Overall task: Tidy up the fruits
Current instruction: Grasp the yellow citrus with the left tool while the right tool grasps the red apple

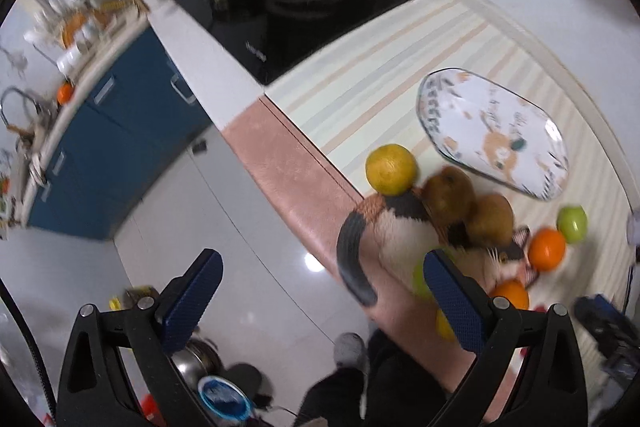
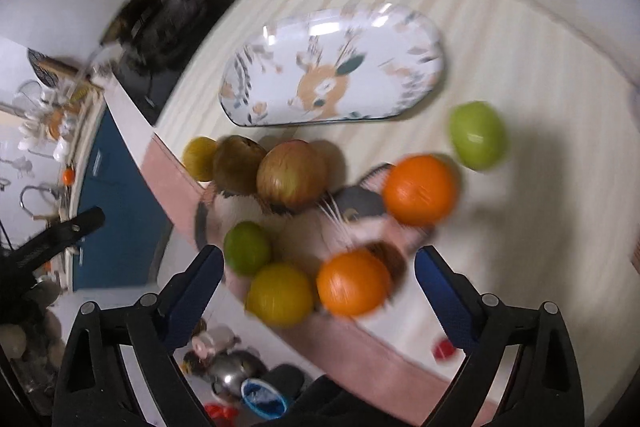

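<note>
While both pairs of tongs are held above the tabletop edge, nothing is gripped by either. The left tongs (image 1: 322,297) are seen wide apart, blue pads facing each other, tilted down over the pink tabletop rim (image 1: 288,167) and the floor (image 1: 224,211) beyond it. The right tongs (image 2: 320,291) are likewise spread apart, pointed down at the fruit cluster; blur is noted across both views.

Fruits nearest the right tongs: a yellow citrus (image 2: 280,294) and an orange (image 2: 354,282) lie side by side just ahead of the pads, with a green lime (image 2: 247,247) just behind the yellow one. These rest on or against a patterned cloth item (image 2: 352,215); what it is cannot be told. Further out, two brown-green fruits (image 2: 292,175) sit touching each other, a yellow-green citrus (image 2: 200,157) beside them at the rim. A second orange (image 2: 420,189) lies to the right, and a green apple (image 2: 477,135) is set slightly apart beyond it.

An oval tray (image 2: 416,39) with a deer print is recorded behind the fruits on the striped tabletop (image 2: 500,27), with no fruit on it. A black gas hob (image 1: 296,7) and blue cabinets (image 1: 120,131) are seen farther off.
</note>
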A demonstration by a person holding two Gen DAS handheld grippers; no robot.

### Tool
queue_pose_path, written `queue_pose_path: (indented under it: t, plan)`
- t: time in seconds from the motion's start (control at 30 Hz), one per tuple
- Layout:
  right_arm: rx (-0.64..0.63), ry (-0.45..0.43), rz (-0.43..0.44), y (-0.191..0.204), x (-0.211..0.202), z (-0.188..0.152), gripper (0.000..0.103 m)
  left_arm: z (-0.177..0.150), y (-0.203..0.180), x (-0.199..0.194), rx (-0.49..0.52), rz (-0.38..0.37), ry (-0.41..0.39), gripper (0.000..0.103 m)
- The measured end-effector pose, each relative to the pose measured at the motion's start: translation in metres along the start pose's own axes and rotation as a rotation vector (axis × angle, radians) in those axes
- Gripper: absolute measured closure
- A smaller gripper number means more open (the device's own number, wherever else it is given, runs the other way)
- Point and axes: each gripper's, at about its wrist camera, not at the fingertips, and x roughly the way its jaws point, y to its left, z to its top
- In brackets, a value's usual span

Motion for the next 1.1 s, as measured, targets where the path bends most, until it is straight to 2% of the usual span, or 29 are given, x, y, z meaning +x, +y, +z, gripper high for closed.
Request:
queue_pose_path:
  t: [0.13, 0.3, 0.37, 0.4, 0.53, 0.73, 0.8, 0.87, 0.97, 1.1]
  plan:
    - [-0.014, 0.109, 0.006, 0.008, 0.066, 0.041, 0.014, 0.030, -0.002, 0.039, -0.045, -0.057, 0.082, 0.017]
    - [-0.044, 0.207, 0.026, 0.020, 0.117, 0.061, 0.019, 0.060, -0.017, 0.084, -0.048, -0.103, 0.174, 0.017]
    - [-0.071, 0.223, 0.034, 0.028, 0.132, 0.067, 0.023, 0.071, -0.023, 0.099, -0.041, -0.114, 0.198, 0.017]
    - [-0.080, 0.231, 0.045, 0.031, 0.137, 0.068, 0.029, 0.075, -0.027, 0.106, -0.033, -0.117, 0.212, 0.017]
    - [-0.132, 0.237, 0.032, 0.040, 0.145, 0.071, 0.031, 0.084, -0.040, 0.131, -0.009, -0.138, 0.270, 0.017]
    - [-0.174, 0.260, -0.015, 0.040, 0.137, 0.056, 0.031, 0.085, -0.046, 0.154, -0.022, -0.186, 0.318, 0.018]
    - [-0.162, 0.260, -0.008, 0.041, 0.137, 0.057, 0.031, 0.085, -0.045, 0.158, -0.027, -0.205, 0.320, 0.037]
    - [-0.155, 0.259, -0.003, 0.038, 0.137, 0.059, 0.031, 0.084, -0.045, 0.161, -0.039, -0.246, 0.322, 0.046]
    - [-0.156, 0.259, -0.002, 0.035, 0.134, 0.059, 0.031, 0.080, -0.046, 0.156, -0.031, -0.234, 0.276, 0.046]
    - [-0.157, 0.246, -0.013, 0.030, 0.128, 0.055, 0.032, 0.073, -0.045, 0.148, -0.025, -0.213, 0.254, 0.047]
